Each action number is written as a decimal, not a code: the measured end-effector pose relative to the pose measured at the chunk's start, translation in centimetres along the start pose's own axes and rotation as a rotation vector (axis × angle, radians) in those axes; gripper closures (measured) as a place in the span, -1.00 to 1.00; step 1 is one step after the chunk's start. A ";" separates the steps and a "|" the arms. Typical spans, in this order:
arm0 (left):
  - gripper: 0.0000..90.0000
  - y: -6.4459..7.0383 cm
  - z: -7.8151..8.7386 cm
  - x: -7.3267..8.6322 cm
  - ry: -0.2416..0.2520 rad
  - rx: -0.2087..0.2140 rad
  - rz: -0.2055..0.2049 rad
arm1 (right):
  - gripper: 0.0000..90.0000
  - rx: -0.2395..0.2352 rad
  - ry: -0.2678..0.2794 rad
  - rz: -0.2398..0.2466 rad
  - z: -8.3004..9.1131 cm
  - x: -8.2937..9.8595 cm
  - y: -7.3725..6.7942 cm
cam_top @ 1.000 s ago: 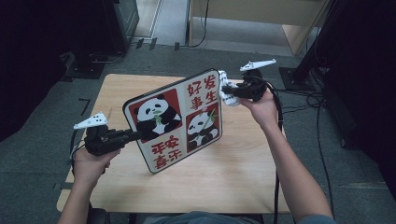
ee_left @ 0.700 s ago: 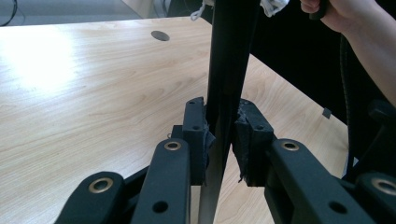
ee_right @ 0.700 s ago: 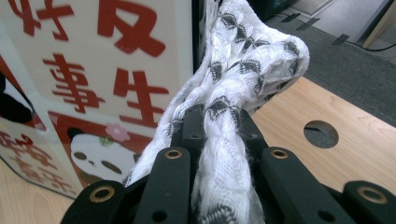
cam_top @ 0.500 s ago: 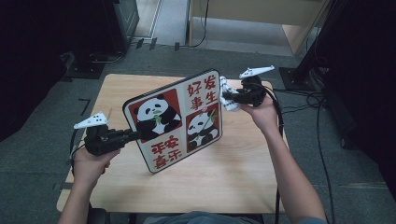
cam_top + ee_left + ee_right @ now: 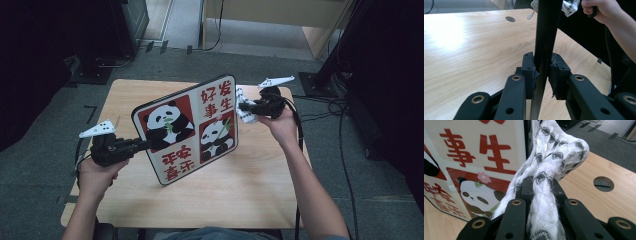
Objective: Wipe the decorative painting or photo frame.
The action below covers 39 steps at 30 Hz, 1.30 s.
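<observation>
Pale wood of the bench (image 5: 240, 190) lies nearest me, its near half bare under my two forearms, with grey floor and dark equipment beyond. I have the left claw (image 5: 142, 145) closed on the lower left edge of the panda board (image 5: 187, 127), which I hold tilted and lifted off the bench; in the left gripper view the two pads pinch the board's thin dark edge (image 5: 544, 50) from either side. Farther out, the right claw (image 5: 247, 106) is clamped on a white patterned cloth (image 5: 245, 107), bunched thick between its jaws in the right gripper view (image 5: 549, 182) and pressed against the board's upper right edge beside the red characters.

As I judge it, the risk sits in the left grip. It is a narrow pinch at one corner of a wide, smooth panel, so any firm push from the cloth at the far edge could swing the board around the pads or slide it out onto the bench. The cloth could also slip, since it is held by a loose wad, not a flat fold. I would keep the wipe light.
</observation>
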<state>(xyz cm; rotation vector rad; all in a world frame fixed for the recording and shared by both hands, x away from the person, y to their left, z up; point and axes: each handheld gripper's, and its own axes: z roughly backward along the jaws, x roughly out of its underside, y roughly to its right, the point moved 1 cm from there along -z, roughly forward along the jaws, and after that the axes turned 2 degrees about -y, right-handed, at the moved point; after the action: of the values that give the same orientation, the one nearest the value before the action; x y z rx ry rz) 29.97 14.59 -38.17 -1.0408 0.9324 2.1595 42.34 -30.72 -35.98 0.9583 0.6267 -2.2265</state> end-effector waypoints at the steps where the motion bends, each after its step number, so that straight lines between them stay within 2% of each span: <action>1: 0.69 0.0 0.0 0.0 0.000 0.001 0.000 | 0.78 -0.001 -0.003 -0.003 0.0 0.1 0.0; 9: 0.69 0.0 0.0 0.0 -0.003 0.001 0.001 | 0.78 -0.019 -0.016 -0.017 -0.4 0.7 0.3; 24: 0.69 -0.1 0.0 -0.1 -0.007 0.009 -0.004 | 0.77 -0.004 -0.023 -0.023 -1.1 2.3 0.3; 39: 0.69 -0.2 0.0 -0.1 -0.004 0.019 -0.002 | 0.76 0.002 -0.030 -0.078 -1.8 4.4 0.2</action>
<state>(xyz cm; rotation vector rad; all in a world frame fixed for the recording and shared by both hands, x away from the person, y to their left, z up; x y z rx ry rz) 30.21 14.68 -38.20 -1.0275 0.9476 2.1465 40.94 -31.24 -40.47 0.9135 0.6590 -2.3059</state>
